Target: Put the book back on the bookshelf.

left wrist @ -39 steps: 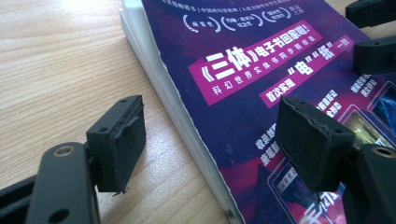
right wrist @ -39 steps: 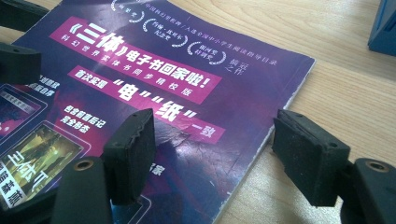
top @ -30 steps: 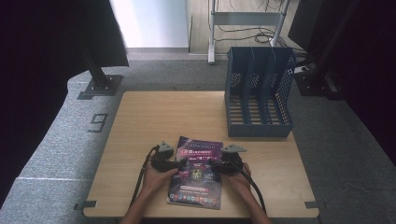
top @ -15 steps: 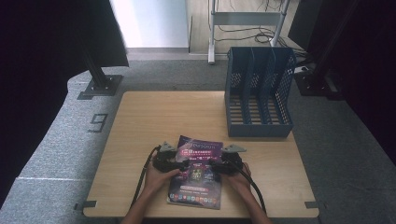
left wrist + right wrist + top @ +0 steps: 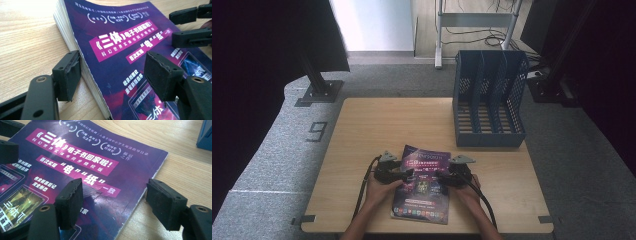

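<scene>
While straddling book (image 5: 424,185) edges (purple cover), both hand-held grippers gape.

Left gripper (image 5: 408,176) at book (image 5: 424,185) left edge, jaws just narrowing, straddling it; right gripper (image 5: 441,178) at right edge, jaws apart.

Btw your black left gripper (image 5: 408,176) & right gripper (image 5: 438,178): book (image 5: 424,185) w/ purple cover, magenta banners, white text. Beyond your right gripper, blue mesh-patterned file rack (image 5: 488,100). Light woodgrain table (image 5: 387,120).
</scene>
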`<state>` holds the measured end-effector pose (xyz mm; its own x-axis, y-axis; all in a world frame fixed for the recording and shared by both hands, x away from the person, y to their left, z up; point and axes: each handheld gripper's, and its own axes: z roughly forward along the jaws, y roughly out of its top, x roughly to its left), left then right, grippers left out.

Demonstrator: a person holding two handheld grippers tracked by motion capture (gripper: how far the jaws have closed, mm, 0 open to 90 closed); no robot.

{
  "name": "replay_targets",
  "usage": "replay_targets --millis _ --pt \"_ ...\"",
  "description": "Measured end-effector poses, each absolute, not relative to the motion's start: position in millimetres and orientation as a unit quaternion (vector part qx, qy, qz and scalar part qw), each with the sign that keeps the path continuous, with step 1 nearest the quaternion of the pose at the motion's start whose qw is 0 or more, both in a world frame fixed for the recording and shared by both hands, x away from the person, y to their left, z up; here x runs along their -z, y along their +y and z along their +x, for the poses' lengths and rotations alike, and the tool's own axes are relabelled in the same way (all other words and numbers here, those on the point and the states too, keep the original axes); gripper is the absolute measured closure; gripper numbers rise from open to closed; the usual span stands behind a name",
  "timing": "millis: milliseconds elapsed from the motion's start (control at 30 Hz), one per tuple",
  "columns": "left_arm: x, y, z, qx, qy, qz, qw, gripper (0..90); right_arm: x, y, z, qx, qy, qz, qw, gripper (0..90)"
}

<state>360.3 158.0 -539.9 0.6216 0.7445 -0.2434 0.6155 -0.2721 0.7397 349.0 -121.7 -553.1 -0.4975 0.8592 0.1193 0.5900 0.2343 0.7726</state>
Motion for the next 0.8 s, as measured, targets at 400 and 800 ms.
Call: replay_targets --millis 400,800 --pt "531.0 164.7 360.5 -0.041 0.410 0.786 0.461 32.8 553.1 -121.8 349.1 -0.400 0.767 0.473 0.168 29.4" --pt "532.6 157.2 360.1 -0.024 0.393 0.799 0.455 33.8 553.2 -121.9 349.1 -0.400 0.767 0.473 0.168 29.4"
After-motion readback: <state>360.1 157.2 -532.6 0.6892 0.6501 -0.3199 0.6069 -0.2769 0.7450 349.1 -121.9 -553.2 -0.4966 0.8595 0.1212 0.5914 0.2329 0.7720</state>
